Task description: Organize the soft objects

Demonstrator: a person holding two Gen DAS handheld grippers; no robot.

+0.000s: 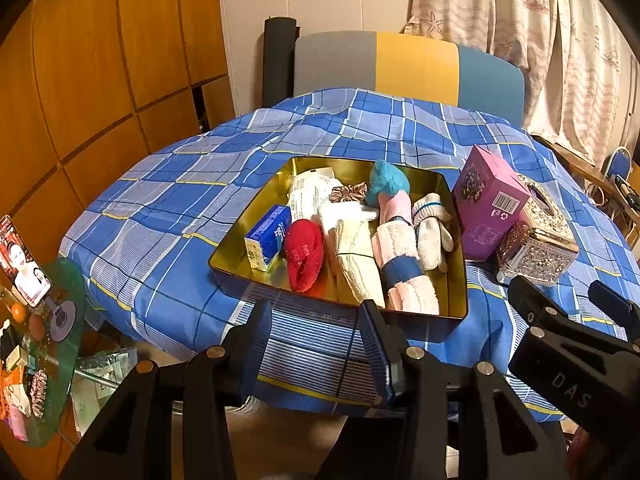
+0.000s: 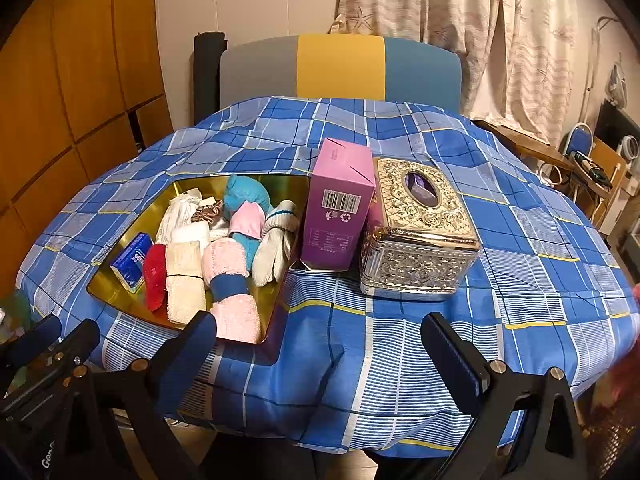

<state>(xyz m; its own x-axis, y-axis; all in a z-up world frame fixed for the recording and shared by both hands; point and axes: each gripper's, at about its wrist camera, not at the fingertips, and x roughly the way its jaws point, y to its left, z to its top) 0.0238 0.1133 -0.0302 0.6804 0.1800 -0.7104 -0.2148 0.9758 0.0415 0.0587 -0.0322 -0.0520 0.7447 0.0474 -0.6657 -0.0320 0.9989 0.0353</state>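
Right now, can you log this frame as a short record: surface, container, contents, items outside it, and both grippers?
surface: table with blue plaid cloth
container: gold tray, open top
contents: red fuzzy sock, cream rolled cloth, pink-and-blue roll, white glove, teal item, blue tissue pack
outside tray: purple box standing upright, ornate tissue box beside it
left gripper: open, empty
right gripper: open, empty
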